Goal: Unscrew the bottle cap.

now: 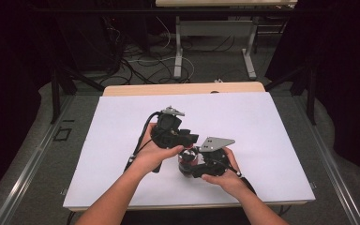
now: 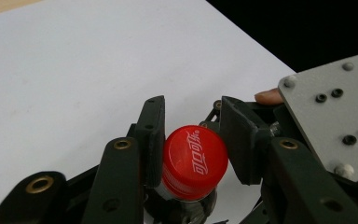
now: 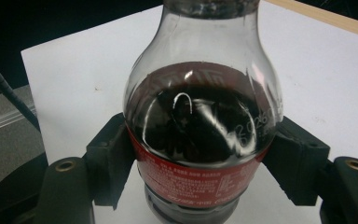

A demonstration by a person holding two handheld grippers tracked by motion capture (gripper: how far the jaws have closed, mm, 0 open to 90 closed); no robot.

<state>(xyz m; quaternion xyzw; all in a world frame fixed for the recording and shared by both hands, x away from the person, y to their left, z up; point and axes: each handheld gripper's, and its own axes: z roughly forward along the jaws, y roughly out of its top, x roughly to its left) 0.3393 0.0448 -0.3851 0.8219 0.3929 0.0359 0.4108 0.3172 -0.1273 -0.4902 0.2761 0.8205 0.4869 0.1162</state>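
Right fingers clamp cola bottle body, steadying it; left fingers pinch red cap at twelve o'clock for unscrewing.

One bottle with one red cap, two grippers, left at nine o'clock of right, one white table.
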